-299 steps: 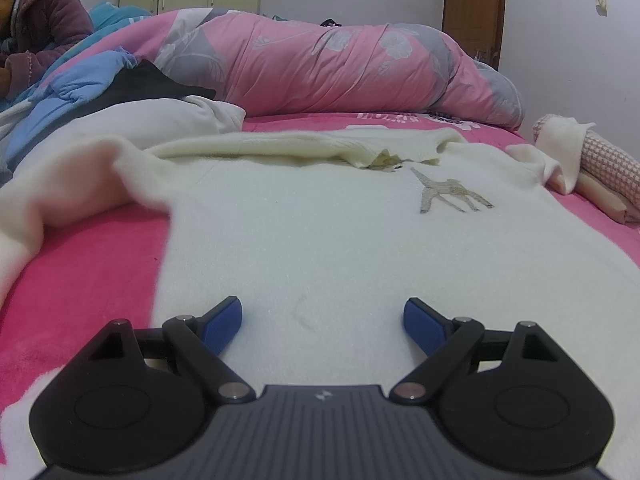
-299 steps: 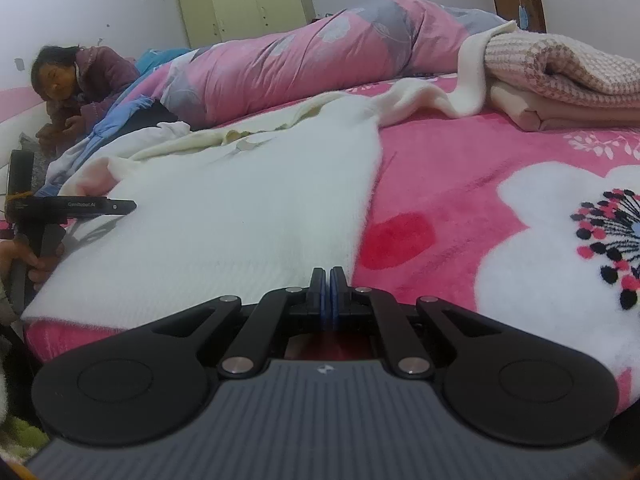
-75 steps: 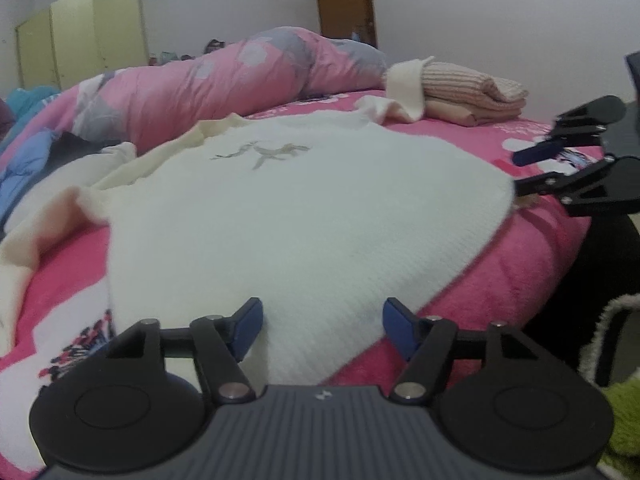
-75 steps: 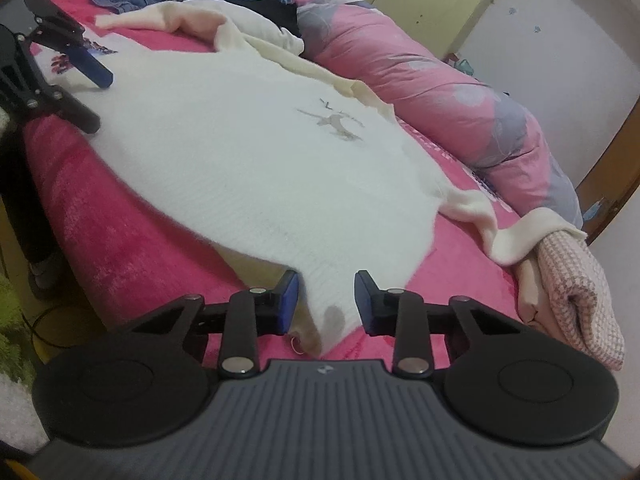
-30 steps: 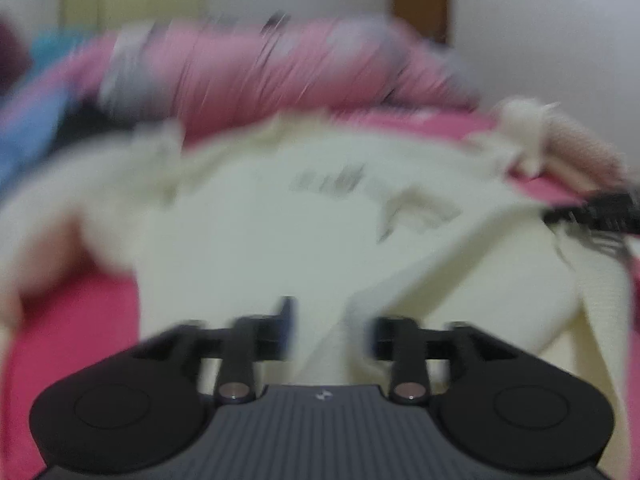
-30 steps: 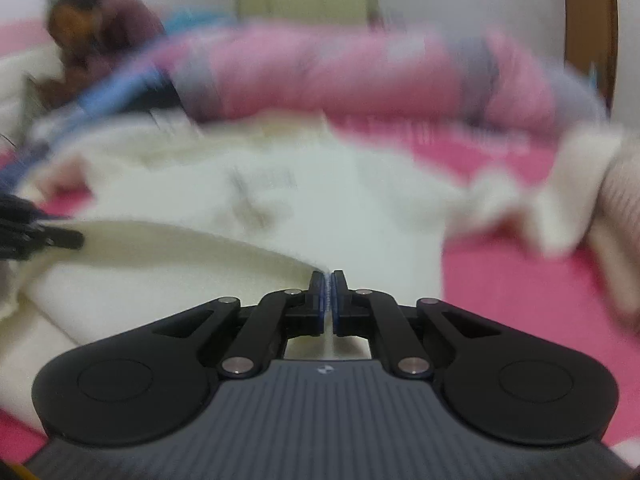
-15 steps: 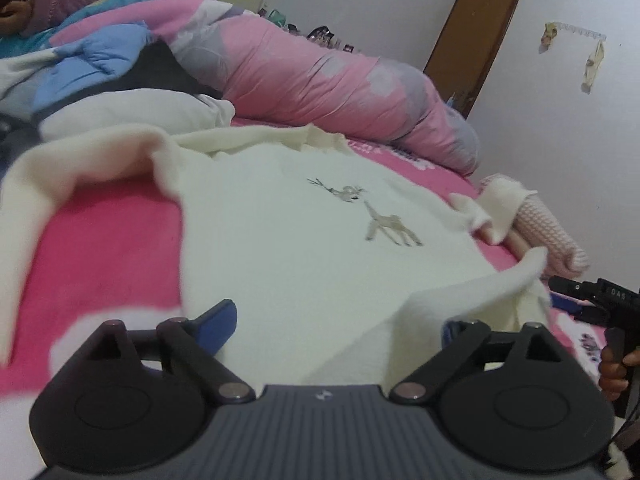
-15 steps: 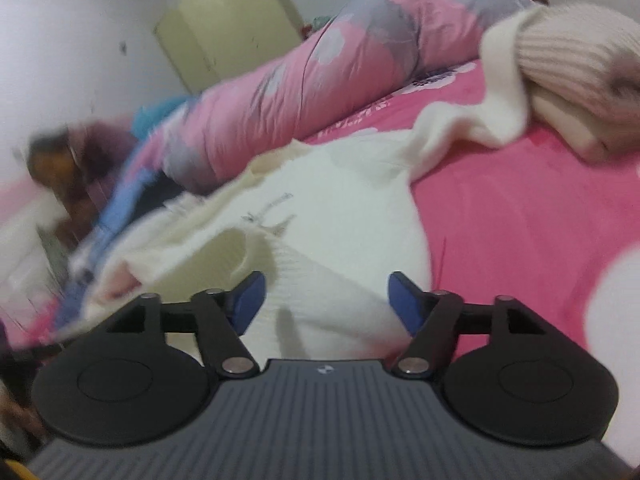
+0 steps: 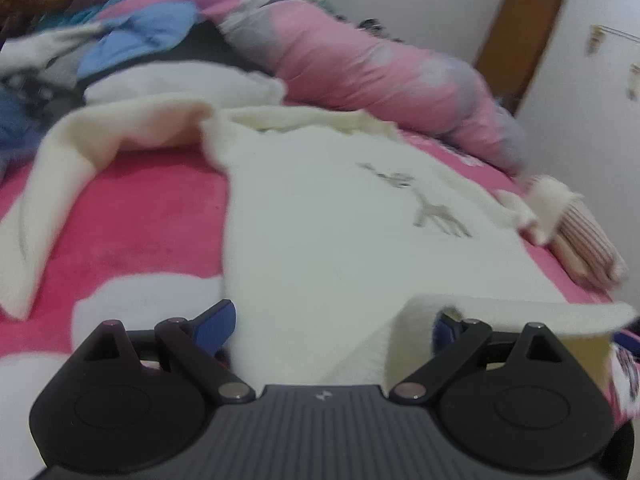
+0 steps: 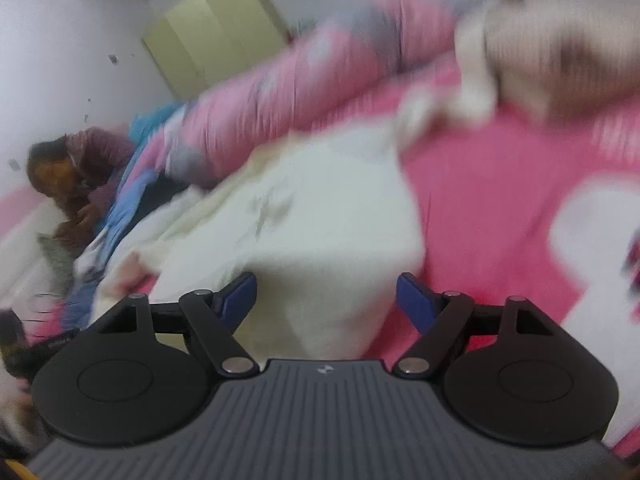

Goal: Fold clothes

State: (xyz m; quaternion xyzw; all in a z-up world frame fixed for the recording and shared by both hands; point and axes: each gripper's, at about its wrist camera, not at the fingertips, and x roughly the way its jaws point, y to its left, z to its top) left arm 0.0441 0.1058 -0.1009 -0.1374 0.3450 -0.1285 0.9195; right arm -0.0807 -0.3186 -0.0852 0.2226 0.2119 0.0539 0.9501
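A cream sweater (image 9: 332, 216) with small deer figures lies front up on the pink bed; its hem is folded up near my left gripper. One sleeve (image 9: 60, 184) trails out to the left. My left gripper (image 9: 332, 326) is open over the sweater's lower edge, with a fold of hem lying over its right finger. My right gripper (image 10: 326, 300) is open above the sweater's lower right part (image 10: 320, 216); that view is blurred.
A rolled pink quilt (image 9: 380, 68) lies along the back. Folded pink knitwear (image 9: 580, 236) sits at the right edge of the bed. Blue and white clothes (image 9: 132, 40) are piled at the back left. A person (image 10: 68, 160) sits at the far left.
Both grippers had closed on the hem and lifted it, then opened. Since half a second ago both cameras have shifted a little; the jaws stay open and the hem fold rests on the sweater.
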